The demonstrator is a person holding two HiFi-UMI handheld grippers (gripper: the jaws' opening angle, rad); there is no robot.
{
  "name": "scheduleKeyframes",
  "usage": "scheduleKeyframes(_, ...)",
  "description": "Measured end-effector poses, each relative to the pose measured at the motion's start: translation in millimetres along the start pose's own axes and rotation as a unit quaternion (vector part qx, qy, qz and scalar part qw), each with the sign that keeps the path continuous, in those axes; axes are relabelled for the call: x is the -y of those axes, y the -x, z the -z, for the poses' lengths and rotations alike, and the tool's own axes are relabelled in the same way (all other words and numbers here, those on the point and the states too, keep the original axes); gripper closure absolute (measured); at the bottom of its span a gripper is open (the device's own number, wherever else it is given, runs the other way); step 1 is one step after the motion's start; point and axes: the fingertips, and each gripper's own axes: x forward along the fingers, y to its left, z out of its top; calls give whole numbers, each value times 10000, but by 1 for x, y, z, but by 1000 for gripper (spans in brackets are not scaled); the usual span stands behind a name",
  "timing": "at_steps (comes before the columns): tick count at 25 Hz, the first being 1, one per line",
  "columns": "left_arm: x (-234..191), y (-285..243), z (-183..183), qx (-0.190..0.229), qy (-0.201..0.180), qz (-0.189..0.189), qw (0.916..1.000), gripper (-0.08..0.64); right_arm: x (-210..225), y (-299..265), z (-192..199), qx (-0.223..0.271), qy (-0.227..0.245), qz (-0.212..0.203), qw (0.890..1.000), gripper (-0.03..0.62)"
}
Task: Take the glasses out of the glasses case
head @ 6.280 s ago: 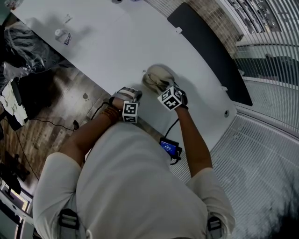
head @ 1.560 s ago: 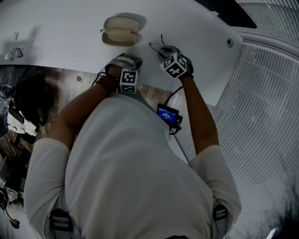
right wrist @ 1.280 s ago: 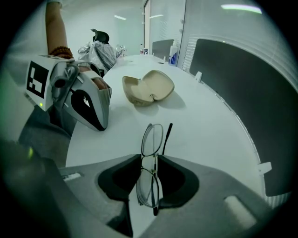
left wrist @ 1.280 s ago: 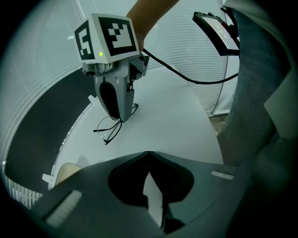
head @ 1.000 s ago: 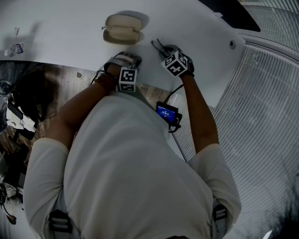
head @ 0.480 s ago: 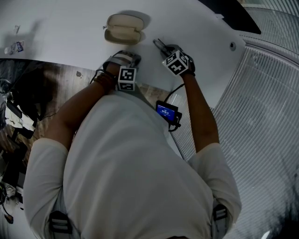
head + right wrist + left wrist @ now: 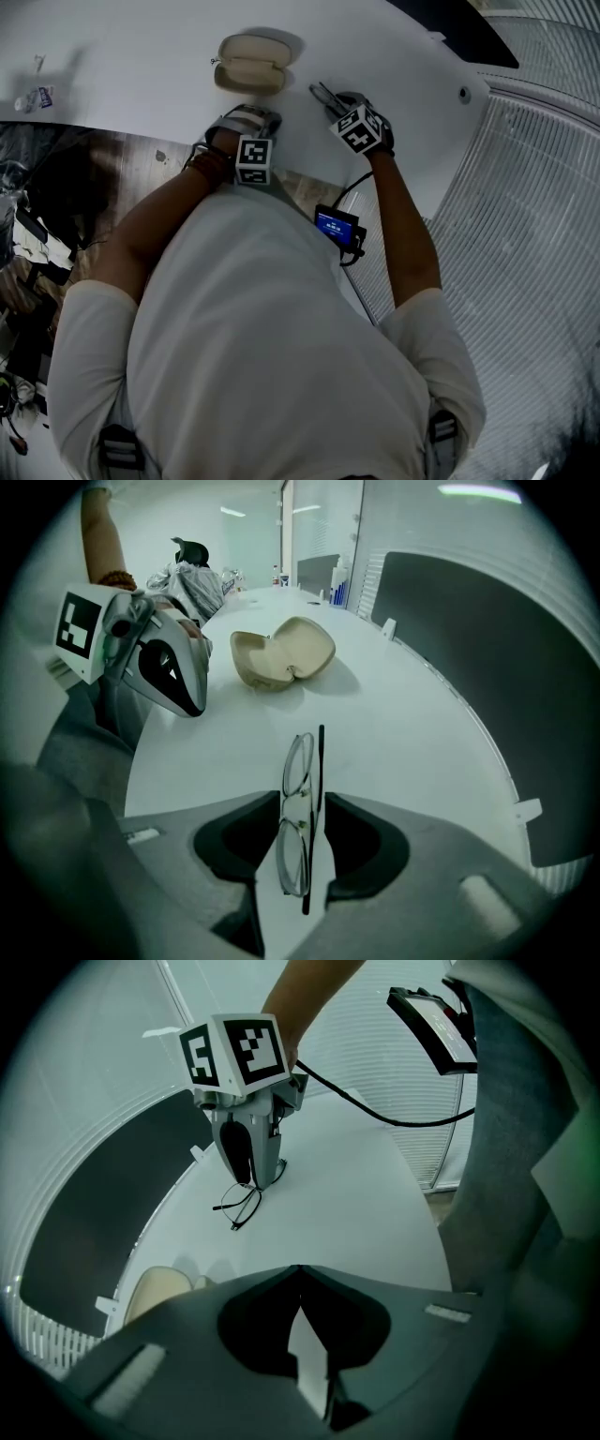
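Note:
The beige glasses case [image 7: 250,63] lies open on the white table [image 7: 141,56], hinged halves spread [image 7: 281,655]. The thin-framed glasses [image 7: 300,817] are out of it, folded, on the table to its right [image 7: 323,94]. My right gripper [image 7: 292,803] points steeply down over them. Its jaws are opening, with the glasses between them and a hair of space on each side. From the left gripper view the glasses [image 7: 241,1206] rest on the table under the right gripper [image 7: 251,1171]. My left gripper [image 7: 300,1274] is shut and empty near the front edge [image 7: 246,117], just short of the case.
A long dark mat [image 7: 469,28] lies along the table's far right side. A small bottle [image 7: 42,97] stands far left. A small round hole [image 7: 462,92] sits near the right edge. A device with a lit screen [image 7: 336,228] hangs on a cable at the person's waist.
Several seconds ago the right gripper was at the case; now the glasses are out on the table right of the open case. Over the last second both hands stay almost still.

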Motion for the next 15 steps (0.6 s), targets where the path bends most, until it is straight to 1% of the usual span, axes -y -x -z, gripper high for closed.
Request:
scheduleKeyframes(6,-8,6,1,24,5,-55,10000,557,8,7,-6,111,-88,124,9998,420)
scheduleKeyframes(15,-17,21,5,20,102,-99,9999,557,7,31,-17,530,-291,307,9977,419)
